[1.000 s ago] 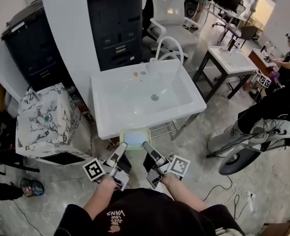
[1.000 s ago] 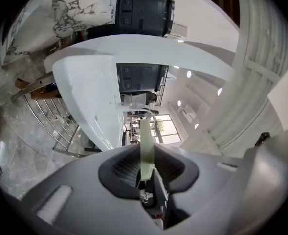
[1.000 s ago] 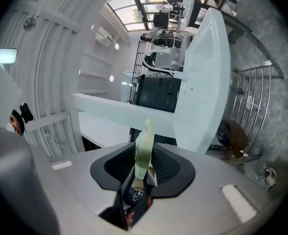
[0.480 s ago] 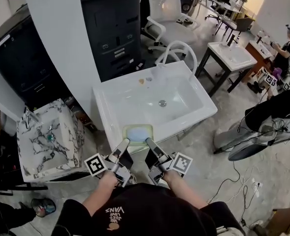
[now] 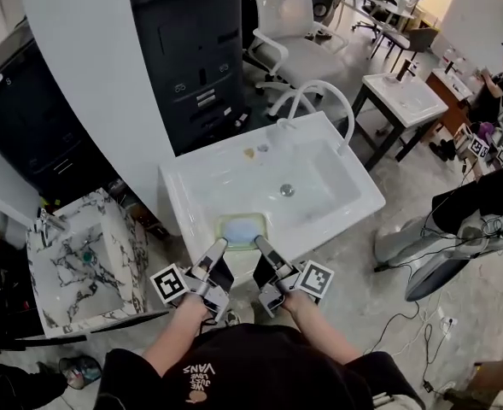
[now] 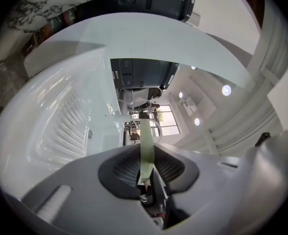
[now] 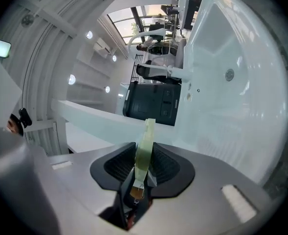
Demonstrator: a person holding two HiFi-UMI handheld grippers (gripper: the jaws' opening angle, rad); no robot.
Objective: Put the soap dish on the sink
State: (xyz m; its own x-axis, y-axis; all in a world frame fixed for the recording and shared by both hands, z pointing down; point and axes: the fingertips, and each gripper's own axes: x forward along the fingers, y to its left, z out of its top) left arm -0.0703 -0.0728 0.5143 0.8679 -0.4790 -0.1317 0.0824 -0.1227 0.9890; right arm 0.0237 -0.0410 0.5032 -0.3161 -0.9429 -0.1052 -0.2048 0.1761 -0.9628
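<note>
The white sink (image 5: 183, 199) is seen filling the middle of the head view, with a dark cabinet (image 5: 195, 45) behind it and a marble-patterned basin (image 5: 106, 259) set well apart to its left. At the far edge an arched faucet (image 5: 324, 92) is mounted, and the drain (image 5: 287, 190) is visible in the bowl.

Now to the action: the pale green soap dish (image 5: 241, 229) is held over the sink's near rim, carried from both sides. Its near left edge is taken by the left gripper (image 5: 220, 246) and its near right edge by the right gripper (image 5: 259, 243). In each gripper view a thin green wall of the dish is seen pinched between the ribbed pads (image 6: 124, 168), so both pairs of jaws are closed on the dish.

Progress is judged to be well along: the dish has been brought to the sink, above the front ledge (whether it is touching the ledge or just above it cannot be told). What is left is thought to be the setting down and the release of both grips.

As for writing, "VANS" (image 5: 201, 372) can be read upside down on the person's black shirt; black-and-white square markers are carried on both gripper cubes, without legible text.
</note>
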